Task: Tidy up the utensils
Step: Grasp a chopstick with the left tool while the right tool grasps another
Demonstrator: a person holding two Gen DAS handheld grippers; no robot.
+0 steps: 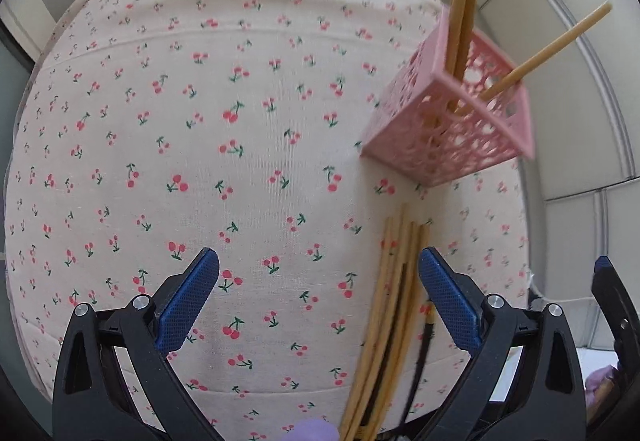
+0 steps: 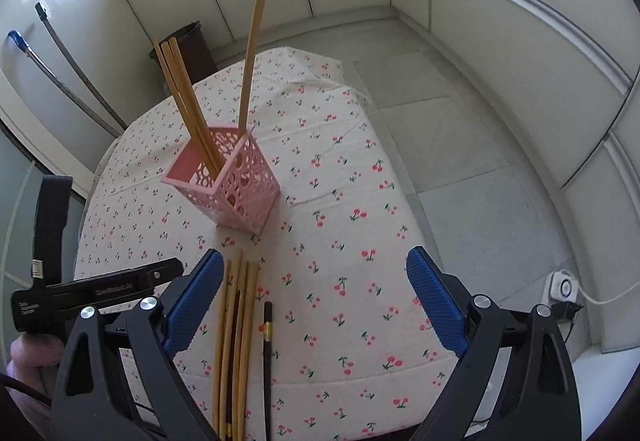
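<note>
- Pink and perforated, the square utensil holder (image 2: 232, 181) stood upright on the cherry-print tablecloth (image 2: 340, 241), with four wooden chopsticks (image 2: 188, 101) already leaning inside it.
- A bundle of loose wooden chopsticks (image 2: 236, 329) lay flat on the cloth just in front of the holder, a dark chopstick (image 2: 267, 353) beside them; these were what remained to be sorted.
- By that count the task looked roughly half done, though the exact number lying flat was hard to tell where they overlapped.
- The left gripper (image 1: 320, 297) was spread wide and empty, the loose bundle just inside its right finger.
- The right gripper (image 2: 316, 293) was likewise spread and empty, above the near end of the bundle.
- The table's right edge ran close to the holder, with tiled floor (image 2: 460, 161) beyond; open cloth lay to the left for manoeuvring.
</note>
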